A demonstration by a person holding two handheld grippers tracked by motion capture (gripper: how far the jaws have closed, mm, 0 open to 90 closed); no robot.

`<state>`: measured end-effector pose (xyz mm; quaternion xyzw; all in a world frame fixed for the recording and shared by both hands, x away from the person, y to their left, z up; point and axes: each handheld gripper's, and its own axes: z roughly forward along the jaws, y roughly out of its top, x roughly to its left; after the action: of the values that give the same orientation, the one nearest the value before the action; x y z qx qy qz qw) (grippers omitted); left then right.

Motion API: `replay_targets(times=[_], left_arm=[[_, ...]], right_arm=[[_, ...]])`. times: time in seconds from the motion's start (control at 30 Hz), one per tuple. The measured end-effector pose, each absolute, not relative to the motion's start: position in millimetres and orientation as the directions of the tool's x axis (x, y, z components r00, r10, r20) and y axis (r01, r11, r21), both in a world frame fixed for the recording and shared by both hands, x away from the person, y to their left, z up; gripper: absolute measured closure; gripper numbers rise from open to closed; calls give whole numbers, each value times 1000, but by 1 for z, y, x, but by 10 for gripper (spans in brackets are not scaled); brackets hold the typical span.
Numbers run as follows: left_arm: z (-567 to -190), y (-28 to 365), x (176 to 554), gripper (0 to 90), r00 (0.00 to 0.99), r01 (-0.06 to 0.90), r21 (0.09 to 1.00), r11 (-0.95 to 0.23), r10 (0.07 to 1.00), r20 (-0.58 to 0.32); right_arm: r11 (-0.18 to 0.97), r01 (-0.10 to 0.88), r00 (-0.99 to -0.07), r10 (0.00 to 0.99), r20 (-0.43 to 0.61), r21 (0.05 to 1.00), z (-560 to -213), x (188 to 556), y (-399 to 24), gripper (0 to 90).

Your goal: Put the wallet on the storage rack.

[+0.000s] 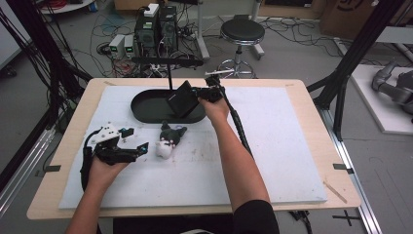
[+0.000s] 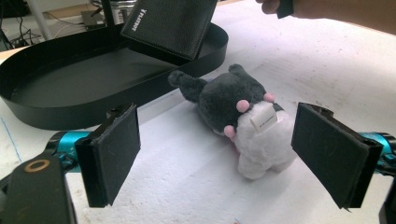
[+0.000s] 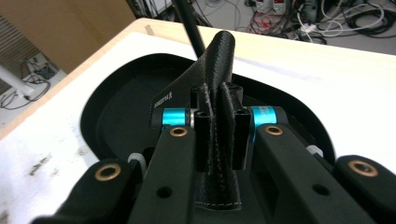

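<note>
The right gripper (image 3: 217, 135) has its fingers (image 3: 204, 140) clenched on a black wallet (image 3: 219, 70), pinching it by one edge so the leather stands up between them. Just past those fingers, the wallet (image 1: 181, 99) hangs tilted over the near right end of a black oval tray (image 1: 146, 109), its lower corner over the tray's floor; whether it touches I cannot tell. A thin black post rises from behind the tray.

The left gripper (image 2: 229, 154) rests low on the white foam sheet (image 1: 272, 146) that covers the table (image 1: 336, 190), fingers (image 2: 114, 149) released and spread wide with nothing between the pads. Just ahead of them lies a small plush toy (image 2: 247, 116), dark grey on top and white below, with pink dots and a tag. It sits near the right-hand finger, apart from both. Beyond the toy comes the tray's near wall.
</note>
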<state>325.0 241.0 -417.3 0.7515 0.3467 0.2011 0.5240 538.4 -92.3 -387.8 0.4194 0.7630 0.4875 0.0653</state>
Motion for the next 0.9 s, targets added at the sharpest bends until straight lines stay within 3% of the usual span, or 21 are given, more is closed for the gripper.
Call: replay_targets(times=[0.27,0.43,0.7,0.9], left_arm=[[-417,240,325,156,680,308,927,-214,731,-57],[-416,242,324,156,674,306,928,-212,737,-54],[-417,245,323,156,664,311,927,-210,746,-54],[-418,245,323,156,657,315,926,-207,752,-55]], right_arm=[[210,609,-619,729,293,765,-401,543,-91,841],[263,585,-623,751,217,767,-405,542,-86,794],[320,617,-598,785,164,719,-413,544,-88,541],[342,604,-624,765,161,720,-402,537,-93,459]])
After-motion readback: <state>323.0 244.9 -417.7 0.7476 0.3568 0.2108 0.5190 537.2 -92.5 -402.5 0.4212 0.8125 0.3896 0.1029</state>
